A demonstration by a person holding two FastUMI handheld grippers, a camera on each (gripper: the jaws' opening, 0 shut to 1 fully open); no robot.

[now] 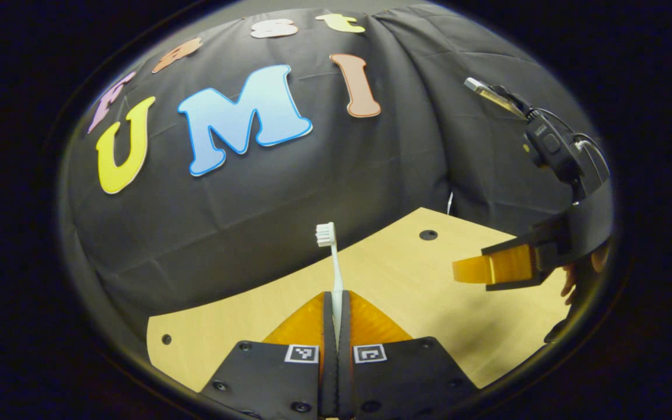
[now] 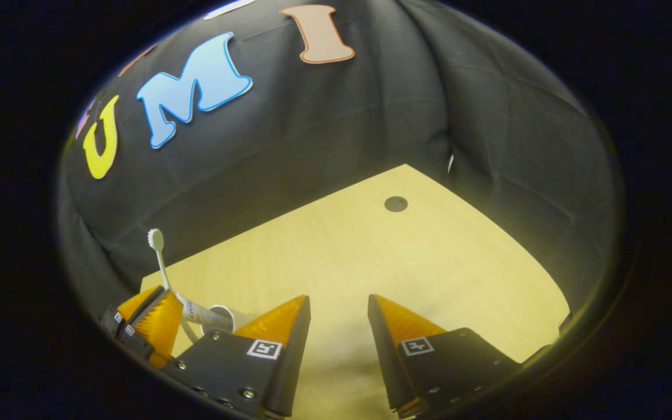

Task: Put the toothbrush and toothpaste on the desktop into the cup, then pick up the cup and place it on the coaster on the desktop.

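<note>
Toothbrush held upright above the tabletop, near the cup

The left gripper (image 1: pixel 336 315) is clamping the toothbrush (image 1: pixel 331 256) between closed jaws, bristles up, a hold that would let the handle end drop into the cup (image 2: pixel 222 318). In the right gripper view the cup is lying low at the left, just beside the brush, with what looks like the toothpaste (image 2: pixel 199 313) at its mouth. The right gripper (image 2: pixel 336 318) is waiting over the bare tabletop (image 2: pixel 429 256) with jaws apart and empty.

Dim, warm light; curved fisheye edges
</note>
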